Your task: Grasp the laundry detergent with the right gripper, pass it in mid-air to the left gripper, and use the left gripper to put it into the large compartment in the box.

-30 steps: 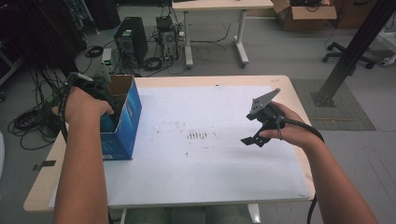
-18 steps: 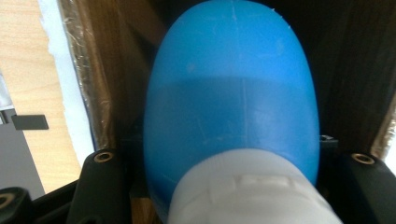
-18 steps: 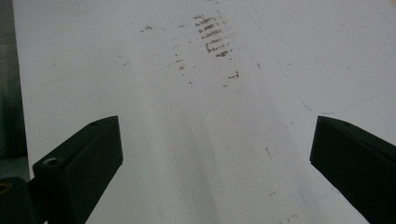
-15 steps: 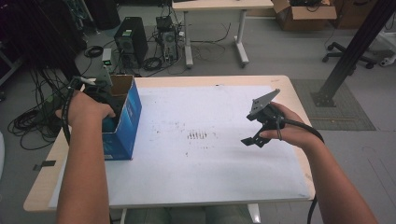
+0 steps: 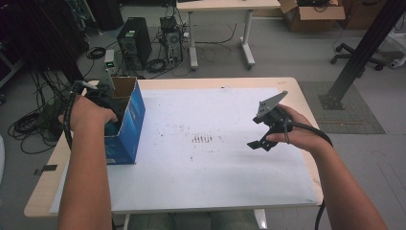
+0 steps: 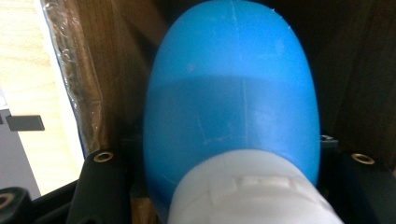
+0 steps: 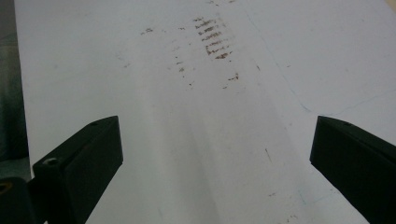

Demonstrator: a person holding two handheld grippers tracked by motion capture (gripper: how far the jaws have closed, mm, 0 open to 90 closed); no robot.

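L claw (image 5: 103, 103) down inside blue box (image 5: 128, 125) at table's (image 5: 292, 91) left edge, clamped on blue bottle (image 6: 233, 93) (white cap toward cam). R claw (image 5: 263, 136) spread, idle over white sheet. Step: pick-out. Next: lift straight up, clear box walls.

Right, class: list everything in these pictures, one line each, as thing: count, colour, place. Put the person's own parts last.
Box: one, blue, open top, table's left edge.
Bottle: one, blue with white cap, inside the box, between the left jaws.
Table: one, light wood.
White sheet: one, stained at its middle, covering the table.
Computer tower: one, black, on the floor behind.
Left gripper: one, black, shut on the bottle.
Right gripper: one, black, open above the sheet.
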